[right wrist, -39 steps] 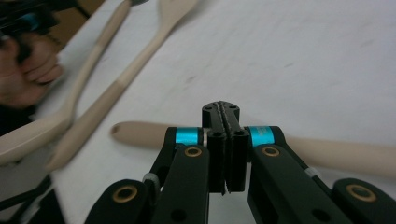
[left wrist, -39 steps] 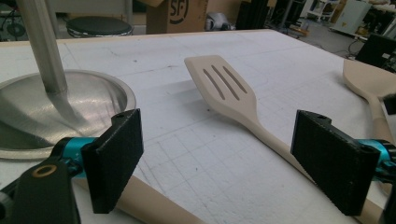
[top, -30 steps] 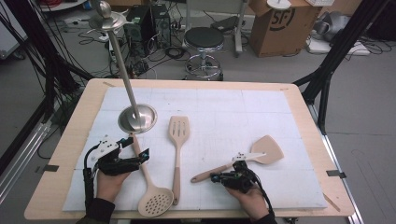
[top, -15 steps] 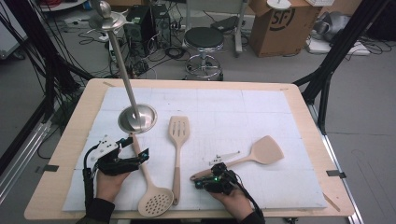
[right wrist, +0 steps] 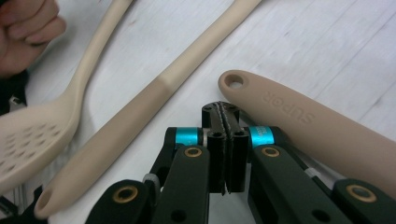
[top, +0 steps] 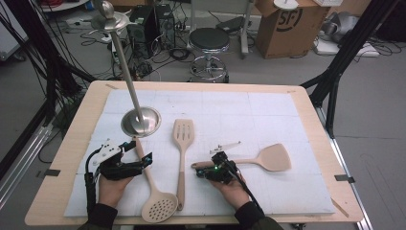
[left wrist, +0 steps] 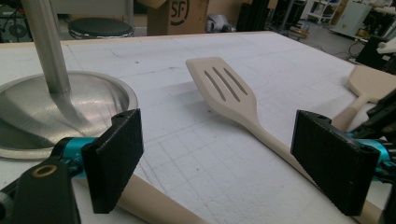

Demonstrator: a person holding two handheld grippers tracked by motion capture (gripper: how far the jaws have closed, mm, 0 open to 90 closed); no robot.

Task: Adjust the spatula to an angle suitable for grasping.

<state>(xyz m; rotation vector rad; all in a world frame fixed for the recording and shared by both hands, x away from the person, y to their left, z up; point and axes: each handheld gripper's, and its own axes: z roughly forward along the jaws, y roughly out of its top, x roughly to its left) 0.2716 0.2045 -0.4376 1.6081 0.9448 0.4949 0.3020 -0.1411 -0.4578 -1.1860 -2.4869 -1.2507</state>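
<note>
A cluttered workshop with cables, a round stool (top: 209,40) and a cardboard box (top: 283,26) lies behind the desk (top: 62,158), whose top is covered by a white gridded mat. Taking the steel stand (top: 140,120) with its tall pole as landmark: the slotted spatula (top: 182,143) lies just to its right, handle running toward the person; the perforated skimmer (top: 158,211) lies below the stand, its handle end close to the base; the solid turner (top: 273,157) lies well to the right, its handle pointing back toward the slotted spatula. The left tool (top: 139,160) rests just below the stand with its jaws spread wide and nothing pressed between them; in the left gripper view the skimmer's handle passes under the near jaw. The right tool (right wrist: 225,116) has its jaws pressed together on nothing, tips sitting just beside the holed end of the turner's handle (right wrist: 299,121). Compared with a second ago, the right hand (top: 234,189) has slid along the desk toward the stand's side, from near the turner's blade end to the tip of its handle, and the turner seems to have turned slightly with it, while the left hand (top: 111,189) has kept its place. That suggests the closed tool is nudging the turner into line beside the other utensils rather than lifting it; a grasp would first need the jaws to part.
</note>
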